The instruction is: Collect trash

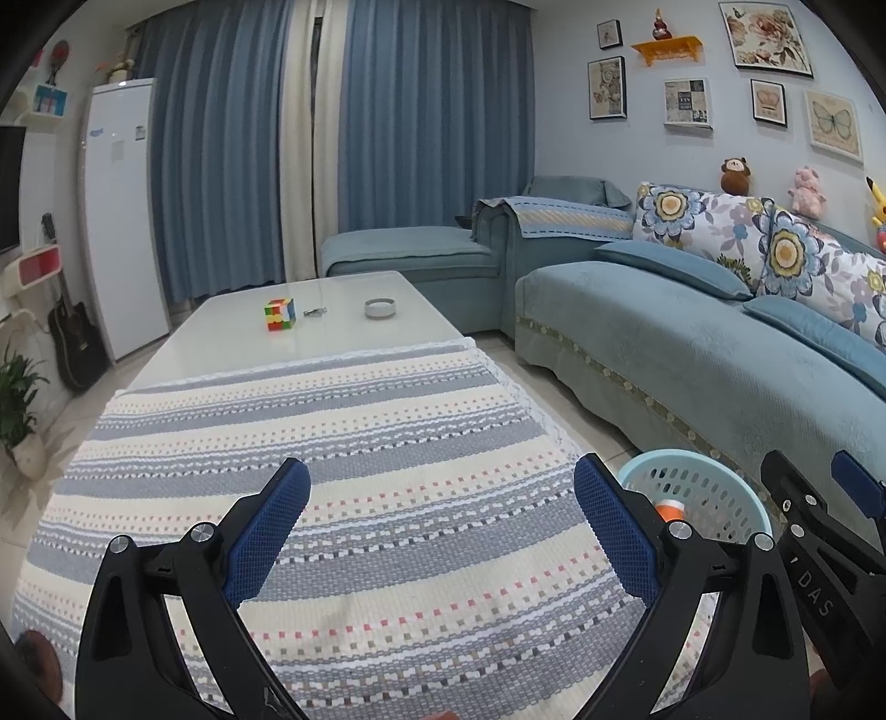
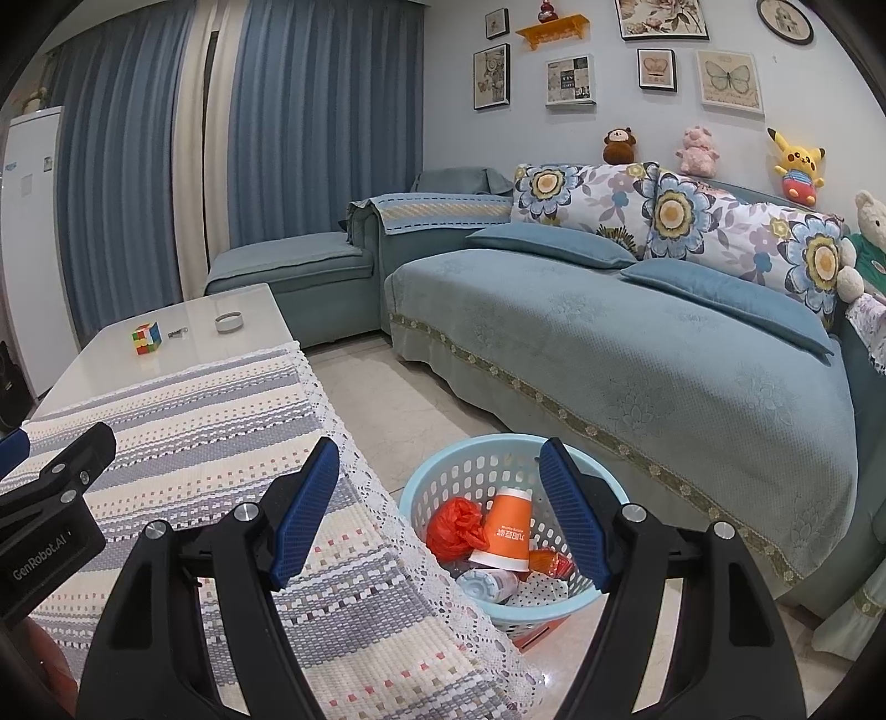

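Several trash items fill basket (image 2: 501, 459) (right wrist view); left sees rim only.

White tabletop (image 1: 232, 332), far half bare and glossy, near half under striped woven cloth (image 1: 343, 498) w/ lace edge. On bare part: Rubik's cube (image 1: 280, 314), small metal item (image 1: 314, 312) just beside it (too small to ID), round white ashtray (image 1: 380, 308) further right. Blue sofa (image 2: 637, 354) along rt wall, 2 floral cushions (image 2: 581, 199) against backrest. Plush toys on backrest top: brown monkey (image 2: 619, 145), pink pig (image 2: 698, 150), Pikachu (image 2: 797, 166). Framed pics (image 2: 730, 77) and orange shelf (image 2: 552, 30) on wall. Blue curtains (image 1: 432, 122) at rear. White fridge (image 1: 122, 210), black guitar (image 1: 75, 338), potted plant (image 1: 19, 404) at left.
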### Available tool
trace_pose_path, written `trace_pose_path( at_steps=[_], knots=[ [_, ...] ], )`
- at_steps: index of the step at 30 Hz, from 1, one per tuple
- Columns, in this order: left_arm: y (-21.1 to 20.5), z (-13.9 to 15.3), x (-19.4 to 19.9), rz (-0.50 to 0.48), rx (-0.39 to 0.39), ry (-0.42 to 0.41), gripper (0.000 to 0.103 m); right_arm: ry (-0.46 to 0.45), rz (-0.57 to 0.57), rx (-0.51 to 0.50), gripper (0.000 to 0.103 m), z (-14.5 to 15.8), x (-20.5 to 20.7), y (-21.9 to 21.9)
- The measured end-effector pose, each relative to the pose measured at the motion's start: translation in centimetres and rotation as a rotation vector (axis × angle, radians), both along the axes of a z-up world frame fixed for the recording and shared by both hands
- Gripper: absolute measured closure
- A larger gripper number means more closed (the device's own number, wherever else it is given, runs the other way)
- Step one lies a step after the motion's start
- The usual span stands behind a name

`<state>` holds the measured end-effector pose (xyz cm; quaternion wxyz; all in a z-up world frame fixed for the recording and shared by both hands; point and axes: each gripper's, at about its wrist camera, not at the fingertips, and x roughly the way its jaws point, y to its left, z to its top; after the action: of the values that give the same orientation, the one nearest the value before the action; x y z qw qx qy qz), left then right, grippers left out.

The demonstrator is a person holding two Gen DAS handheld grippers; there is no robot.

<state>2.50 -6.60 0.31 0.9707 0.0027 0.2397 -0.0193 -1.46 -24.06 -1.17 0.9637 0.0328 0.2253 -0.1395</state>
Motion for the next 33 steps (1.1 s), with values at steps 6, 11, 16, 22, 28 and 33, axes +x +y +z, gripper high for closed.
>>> trace_pose_path(
  at_steps=[6,11,16,22,28,33],
  knots=[
    [-0.07,0.06,-0.14,0.002,0.003,-0.007,0.010,0.002,0.000,0.005,0.032,-0.02,-0.04,0.05],
    [-0.13,0.04,-0.20,0.001,0.001,-0.006,0.010,0.001,0.000,0.005,0.032,0.01,-0.03,-0.01],
    [-0.15,0.07,-0.15,0.000,0.002,-0.005,0.010,0.004,0.002,0.006,0.032,-0.03,0.08,-0.02],
    [-0.24,0.02,-0.19,-0.004,0.001,-0.004,0.010,0.016,0.004,0.016,0.032,-0.36,0.41,-0.09],
    [-0.16,0.04,-0.20,-0.006,-0.002,-0.004,0.010,0.022,0.004,0.025,0.032,-0.42,0.41,-0.36],
    [-0.13,0.09,-0.14,-0.006,-0.004,-0.002,0.010,0.021,0.003,0.030,0.032,-0.35,0.32,-0.48]
  ],
)
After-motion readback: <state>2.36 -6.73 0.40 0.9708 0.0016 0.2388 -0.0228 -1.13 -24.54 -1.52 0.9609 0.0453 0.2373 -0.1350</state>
